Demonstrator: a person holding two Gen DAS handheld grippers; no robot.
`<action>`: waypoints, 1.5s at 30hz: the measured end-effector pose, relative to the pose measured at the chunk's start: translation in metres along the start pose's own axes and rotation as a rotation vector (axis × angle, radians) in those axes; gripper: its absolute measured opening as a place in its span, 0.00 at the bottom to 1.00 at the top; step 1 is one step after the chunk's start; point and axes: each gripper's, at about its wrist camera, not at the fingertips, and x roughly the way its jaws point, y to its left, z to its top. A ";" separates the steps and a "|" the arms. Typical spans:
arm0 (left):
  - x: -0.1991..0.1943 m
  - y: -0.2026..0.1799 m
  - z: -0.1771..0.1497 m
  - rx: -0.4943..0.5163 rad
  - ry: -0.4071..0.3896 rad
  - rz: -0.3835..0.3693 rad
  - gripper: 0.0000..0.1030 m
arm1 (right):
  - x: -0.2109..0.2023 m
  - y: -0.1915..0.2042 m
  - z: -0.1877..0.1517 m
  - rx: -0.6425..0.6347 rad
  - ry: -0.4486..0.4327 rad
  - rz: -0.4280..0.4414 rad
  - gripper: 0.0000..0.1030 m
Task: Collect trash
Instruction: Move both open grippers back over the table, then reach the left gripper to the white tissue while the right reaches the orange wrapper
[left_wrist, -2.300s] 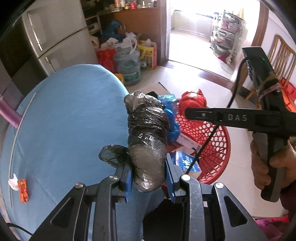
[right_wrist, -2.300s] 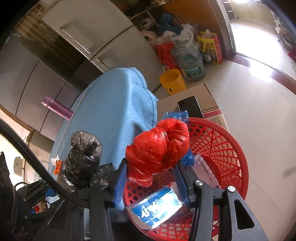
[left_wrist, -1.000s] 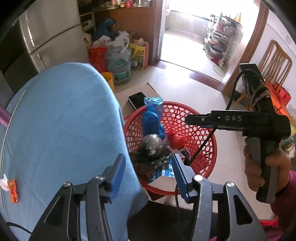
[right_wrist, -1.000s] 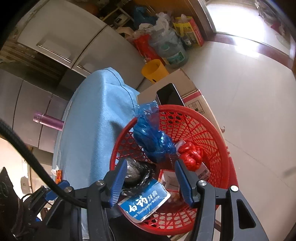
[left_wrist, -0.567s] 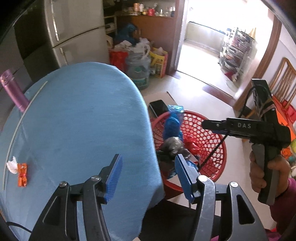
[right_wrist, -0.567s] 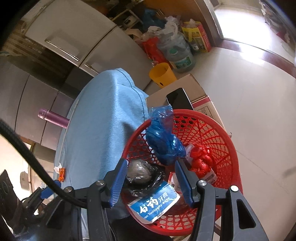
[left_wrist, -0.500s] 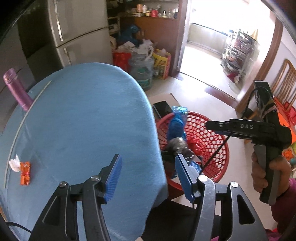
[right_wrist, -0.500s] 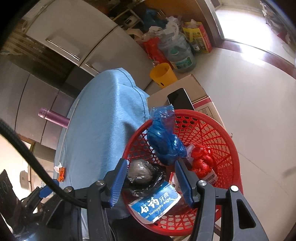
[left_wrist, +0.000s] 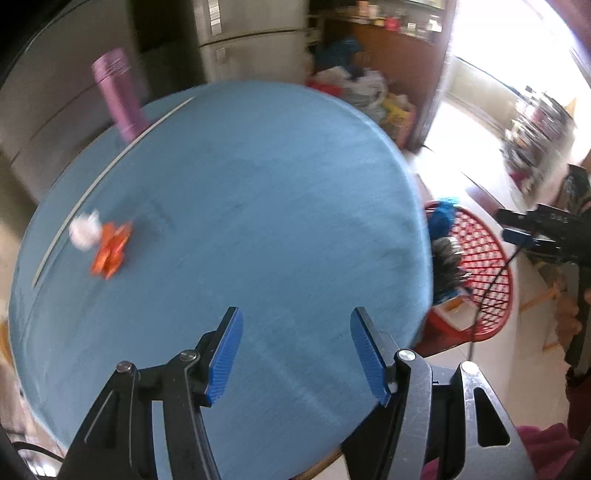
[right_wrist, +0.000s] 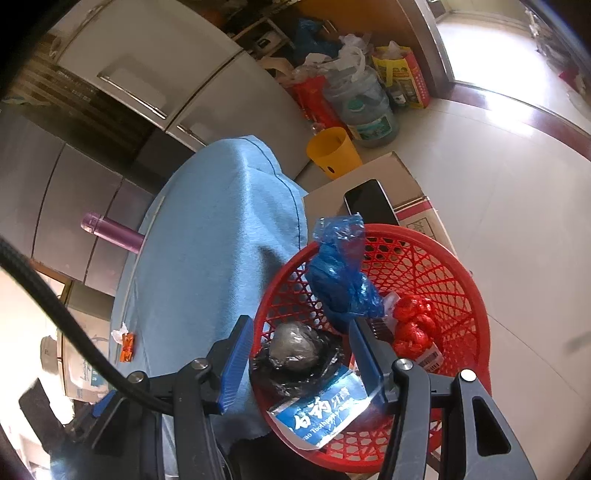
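Note:
My left gripper (left_wrist: 295, 317) stands open above the round blue table (left_wrist: 258, 203), nothing between its blue pads. An orange wrapper (left_wrist: 110, 254) and a white paper scrap (left_wrist: 85, 232) lie together at the table's left, well ahead of the pads. My right gripper (right_wrist: 300, 325) hangs open over the red basket (right_wrist: 461, 280) beside the table. Inside the basket lie a black bag (right_wrist: 295, 347), a blue bag (right_wrist: 340, 280), a red bag (right_wrist: 412, 328) and a blue toothpaste box (right_wrist: 325, 410). In the left wrist view, the basket (left_wrist: 487, 258) and right gripper (left_wrist: 546, 229) are at right.
A purple bottle (left_wrist: 118, 96) stands at the table's far left edge. Behind the basket a cardboard box (right_wrist: 413, 184) carries a phone (right_wrist: 369, 206). A yellow bucket (right_wrist: 332, 153), water jugs and bags crowd the floor by the grey fridge (right_wrist: 221, 92).
The black and red bags left both grippers and now lie in the basket. My left gripper swung left from the basket to over the table, so the orange wrapper looks nearer. The right gripper barely moved.

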 end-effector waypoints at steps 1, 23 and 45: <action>0.000 0.007 -0.004 -0.016 0.002 0.015 0.60 | 0.001 0.002 0.000 -0.004 0.002 0.002 0.56; -0.033 0.188 -0.094 -0.478 -0.028 0.218 0.60 | 0.068 0.193 -0.031 -0.395 0.148 0.115 0.56; -0.044 0.267 -0.165 -0.643 -0.041 0.306 0.60 | 0.246 0.401 -0.102 -0.537 0.420 0.153 0.56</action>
